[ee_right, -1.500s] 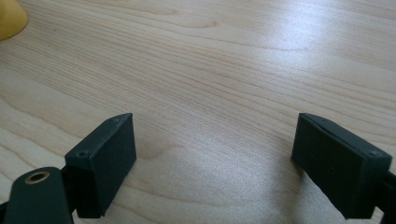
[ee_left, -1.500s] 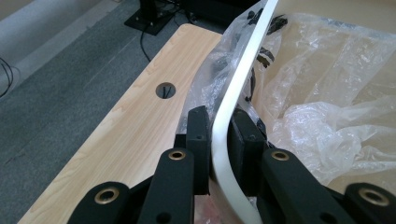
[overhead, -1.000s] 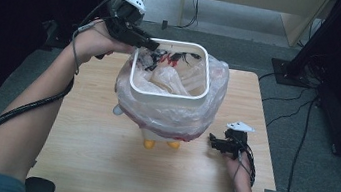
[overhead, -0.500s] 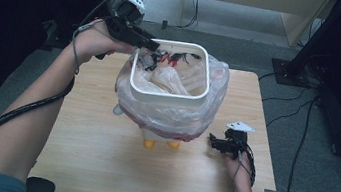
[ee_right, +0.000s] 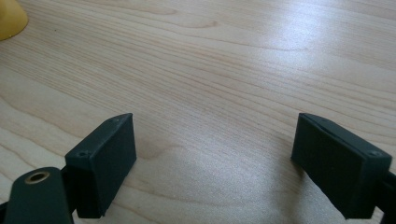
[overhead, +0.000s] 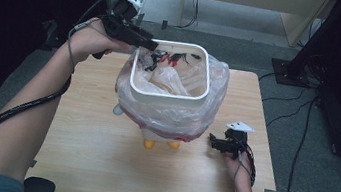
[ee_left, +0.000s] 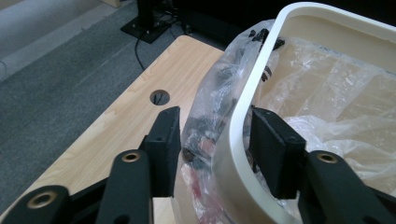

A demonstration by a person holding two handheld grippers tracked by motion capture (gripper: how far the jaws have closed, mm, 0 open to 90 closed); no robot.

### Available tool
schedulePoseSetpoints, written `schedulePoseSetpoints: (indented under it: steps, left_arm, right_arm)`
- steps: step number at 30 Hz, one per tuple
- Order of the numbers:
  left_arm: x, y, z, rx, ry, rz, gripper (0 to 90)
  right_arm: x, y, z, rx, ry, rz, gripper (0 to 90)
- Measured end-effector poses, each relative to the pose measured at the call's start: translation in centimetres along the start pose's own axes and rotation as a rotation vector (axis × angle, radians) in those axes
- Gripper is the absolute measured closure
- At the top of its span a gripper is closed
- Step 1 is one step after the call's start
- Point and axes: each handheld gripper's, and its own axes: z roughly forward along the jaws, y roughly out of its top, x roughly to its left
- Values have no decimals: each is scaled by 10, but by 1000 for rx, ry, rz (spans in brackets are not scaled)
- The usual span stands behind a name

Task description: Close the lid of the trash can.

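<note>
A white bin with a square rim stands on yellow feet at the middle of the wooden table. A clear plastic bag lines it and folds down over the outside. My left gripper is at the rim's far left corner. In the left gripper view it is open and straddles the rim, one jaw inside the bin and one outside the folded bag. My right gripper rests low on the table right of the bin, open with nothing in it.
Crumpled plastic and dark red and black printing lie inside the bin. One yellow foot shows at the top left of the right gripper view. A cable hole pierces the table. Cables and a stand base lie on the floor beyond.
</note>
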Motion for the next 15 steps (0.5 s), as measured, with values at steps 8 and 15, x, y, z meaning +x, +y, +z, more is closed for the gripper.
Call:
schedulePoseSetpoints:
  steps: [8, 15]
  left_arm:
    - [-1, -1, -2, 6, -30, -8, 672]
    - [5, 0, -12, -83, 33, -33, 455]
  right_arm:
    - [0, 0, 0, 0, 0, 0, 132]
    - [0, 0, 0, 0, 0, 0, 132]
